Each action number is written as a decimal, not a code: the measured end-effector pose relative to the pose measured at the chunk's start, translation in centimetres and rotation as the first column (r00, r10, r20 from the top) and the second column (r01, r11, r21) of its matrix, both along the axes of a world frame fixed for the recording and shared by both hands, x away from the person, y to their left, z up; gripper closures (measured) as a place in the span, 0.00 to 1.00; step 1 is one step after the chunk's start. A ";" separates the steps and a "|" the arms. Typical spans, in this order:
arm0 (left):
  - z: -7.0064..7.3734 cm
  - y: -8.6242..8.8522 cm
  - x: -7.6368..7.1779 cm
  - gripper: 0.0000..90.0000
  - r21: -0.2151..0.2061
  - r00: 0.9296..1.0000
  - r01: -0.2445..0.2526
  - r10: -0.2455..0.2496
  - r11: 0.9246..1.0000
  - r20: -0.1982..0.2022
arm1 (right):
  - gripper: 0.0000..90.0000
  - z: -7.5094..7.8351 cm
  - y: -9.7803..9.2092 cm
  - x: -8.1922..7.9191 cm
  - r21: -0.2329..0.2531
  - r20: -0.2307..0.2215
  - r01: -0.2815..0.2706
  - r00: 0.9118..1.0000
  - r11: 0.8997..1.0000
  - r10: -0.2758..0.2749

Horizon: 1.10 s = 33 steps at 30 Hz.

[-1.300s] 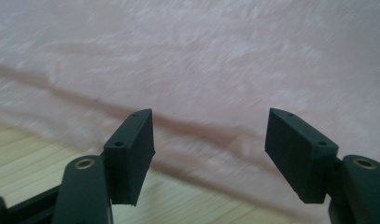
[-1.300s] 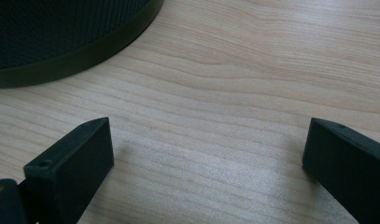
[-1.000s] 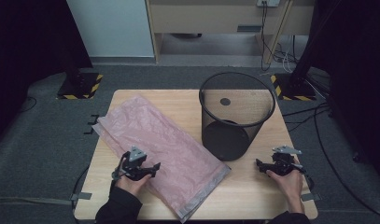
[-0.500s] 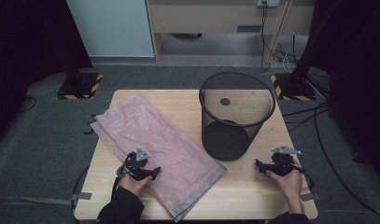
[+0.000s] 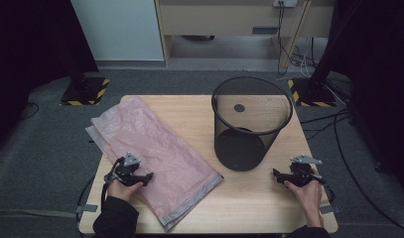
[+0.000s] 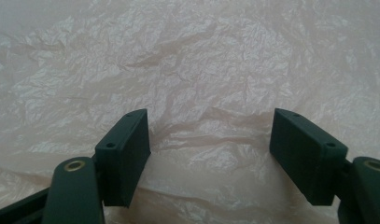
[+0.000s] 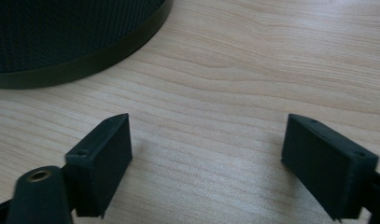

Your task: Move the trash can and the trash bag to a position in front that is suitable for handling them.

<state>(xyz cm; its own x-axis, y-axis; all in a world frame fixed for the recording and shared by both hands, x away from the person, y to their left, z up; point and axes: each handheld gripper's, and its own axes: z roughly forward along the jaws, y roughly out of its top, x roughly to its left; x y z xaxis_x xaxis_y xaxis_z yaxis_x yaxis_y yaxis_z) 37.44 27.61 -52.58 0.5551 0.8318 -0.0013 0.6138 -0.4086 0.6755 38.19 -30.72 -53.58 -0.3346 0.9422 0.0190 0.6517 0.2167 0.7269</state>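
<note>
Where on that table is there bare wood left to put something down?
The near right corner is free: bare table between the pink bag, the bin and the right claw. A narrow strip runs between bag and bin toward the far edge. The left half is crowded: the bag covers it, with the left claw open over it.

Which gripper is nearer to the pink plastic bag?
Left. The left gripper sits over the pink plastic bag, jaws open; the right gripper rests beyond the black mesh bin.

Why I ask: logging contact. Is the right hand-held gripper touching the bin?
Apart. The high view shows bare table between the right hand-held gripper and the mesh bin.
</note>
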 end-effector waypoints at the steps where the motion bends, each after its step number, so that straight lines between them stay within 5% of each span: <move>1: 0.0 0.2 0.0 0.31 0.003 1.000 0.002 -0.002 1.000 -0.004 | 0.22 0.0 0.1 0.0 0.007 0.002 0.006 1.000 1.000 -0.006; 5: 0.1 0.8 -0.1 0.32 0.008 1.000 -0.009 0.009 1.000 -0.008 | 0.26 0.2 0.3 -0.1 0.005 0.005 -0.010 1.000 1.000 0.010; 16: 0.9 1.6 -1.0 0.34 0.039 0.995 -0.060 0.063 0.997 -0.075 | 0.33 1.8 0.5 -0.2 0.055 0.127 -0.005 0.992 0.998 -0.002; 17: 1.5 1.3 -1.2 0.35 -0.019 0.996 -0.078 0.077 0.997 -0.049 | 0.34 2.0 0.4 -0.1 0.055 0.139 -0.004 0.990 0.998 -0.004; 21: 3.4 -0.2 -1.0 0.37 -0.123 0.993 -0.088 0.097 0.988 0.065 | 0.38 3.0 0.0 0.3 0.105 0.216 0.030 0.975 0.994 -0.052; 28: 7.4 -5.4 1.2 0.54 -0.253 0.964 -0.049 0.112 0.966 0.241 | 0.53 6.0 -0.6 1.8 0.170 0.347 0.097 0.926 0.981 -0.151; 31: 9.3 -8.6 2.9 0.60 -0.278 0.953 -0.040 0.120 0.960 0.278 | 0.57 7.1 -0.9 3.1 0.201 0.359 0.121 0.914 0.972 -0.188; 33: 10.3 -10.7 4.2 0.63 -0.308 0.945 -0.039 0.136 0.951 0.298 | 0.58 7.7 -1.1 4.1 0.198 0.349 0.130 0.917 0.972 -0.194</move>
<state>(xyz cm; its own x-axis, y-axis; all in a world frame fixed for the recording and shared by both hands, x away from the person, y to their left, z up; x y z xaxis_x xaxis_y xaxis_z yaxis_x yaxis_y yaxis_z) 41.66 16.95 -42.27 0.4924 0.8655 -0.0920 0.3764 -0.1164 0.9191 42.27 -31.84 -45.85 -0.1914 0.9776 0.0872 0.3518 -0.0146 0.9360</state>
